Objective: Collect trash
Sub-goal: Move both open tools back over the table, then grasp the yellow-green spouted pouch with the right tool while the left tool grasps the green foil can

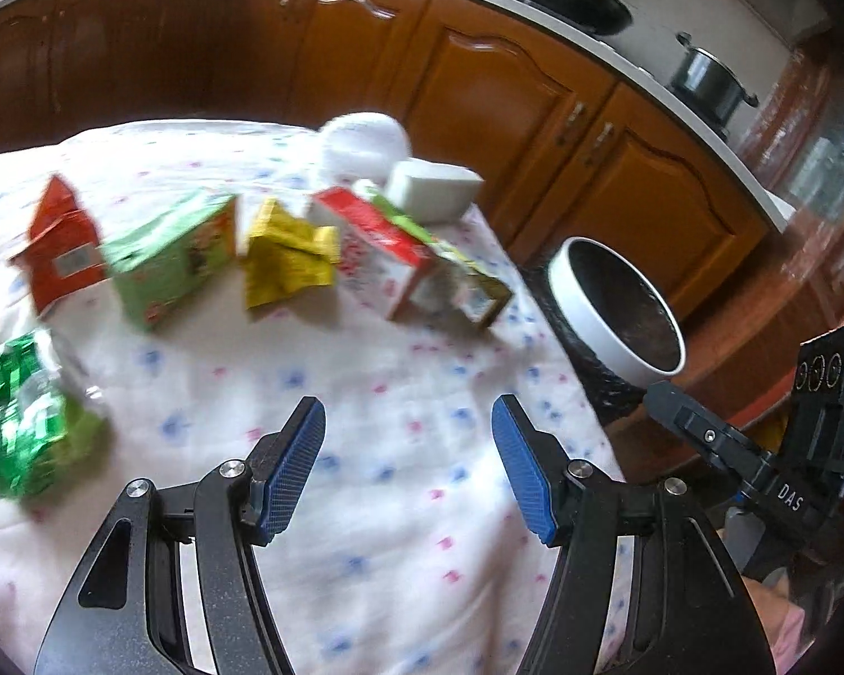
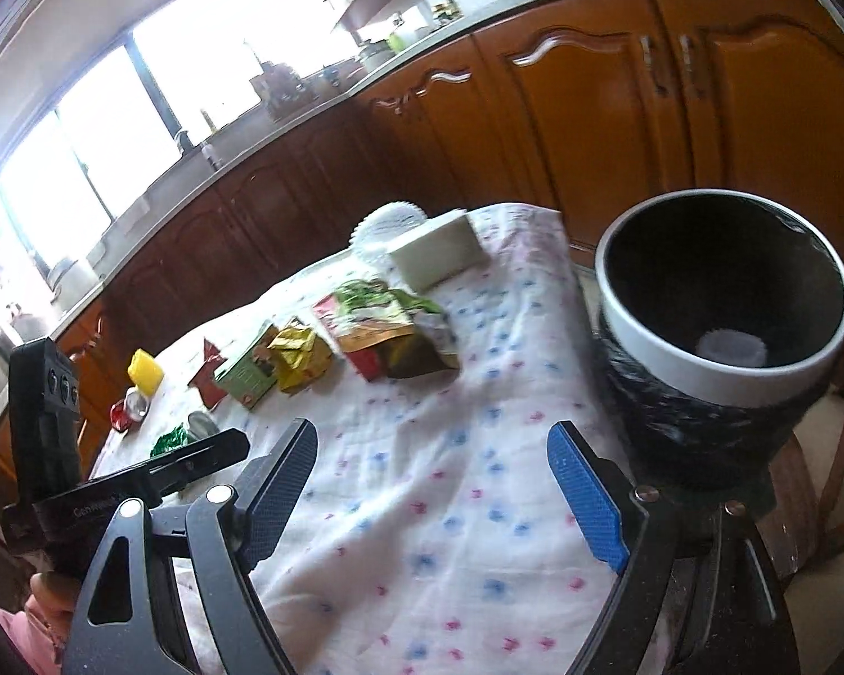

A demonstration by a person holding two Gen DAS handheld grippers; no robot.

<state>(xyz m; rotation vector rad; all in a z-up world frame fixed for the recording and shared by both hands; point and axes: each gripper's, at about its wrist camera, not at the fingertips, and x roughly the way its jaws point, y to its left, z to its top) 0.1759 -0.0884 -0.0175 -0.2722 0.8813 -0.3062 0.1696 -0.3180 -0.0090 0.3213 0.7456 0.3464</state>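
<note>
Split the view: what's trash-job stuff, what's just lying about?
Job: bin, red carton, green carton, yellow wrapper, green wrapper, both tongs, left and right, open.
Lying about: pots, cabinets, tablecloth.

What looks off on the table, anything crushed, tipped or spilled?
The cartons are the oddity: the red-and-white carton lies on its side with its end torn open, and the yellow pack is crumpled. No spill shows. The bin stands upright.

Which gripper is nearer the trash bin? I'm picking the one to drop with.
Right. The right gripper sits just beside the trash bin; the left gripper is farther over the tablecloth.
</note>
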